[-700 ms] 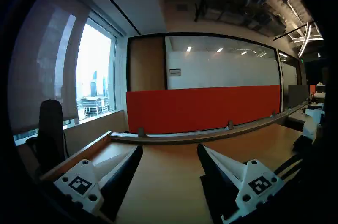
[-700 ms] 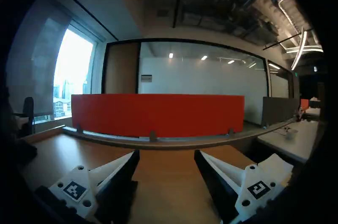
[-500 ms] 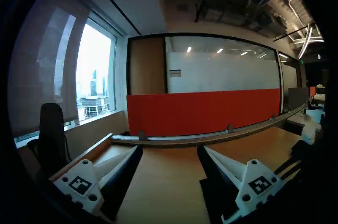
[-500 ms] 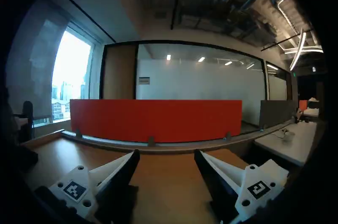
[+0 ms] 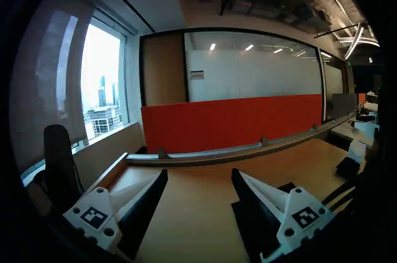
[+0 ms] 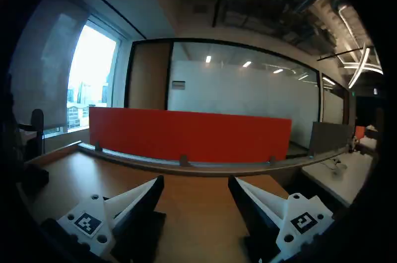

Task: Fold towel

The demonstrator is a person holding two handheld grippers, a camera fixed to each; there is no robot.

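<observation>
In the left gripper view, the left gripper's (image 5: 198, 172) fingers (image 5: 144, 198) stand well apart. Each carries a black-and-white square marker (image 5: 94, 217) near its base. Only the brown wooden bench (image 5: 198, 223) shows in the gap between them. A dark flat patch (image 5: 285, 187) lies on the bench by the finger on the image's right; I cannot tell whether it is cloth or shadow.

Farther out on that side, a small dark object (image 5: 347, 167) sits near the bench's edge, with white items (image 5: 358, 148) just beyond it. A grey rail (image 5: 223, 153) runs along the bench's far edge. Behind the rail stands a red divider panel (image 5: 228, 121), then a glass wall (image 5: 253, 72). At the image's left, a black chair back (image 5: 57, 164) rises beside the bench's raised wooden side edge, below a bright window (image 5: 101, 89).

In the right gripper view, the right gripper's (image 6: 195, 179) fingers (image 6: 258, 208) are likewise spread, with bare bench (image 6: 198, 213) between them. This view faces the red divider (image 6: 188, 136) more squarely. On the image's right it takes in a grey partition (image 6: 327, 141) and a neighbouring white desk (image 6: 342, 178). A dark object (image 6: 34, 176) sits at the bench's left margin.

I cannot tell from either view where the towel lies.
</observation>
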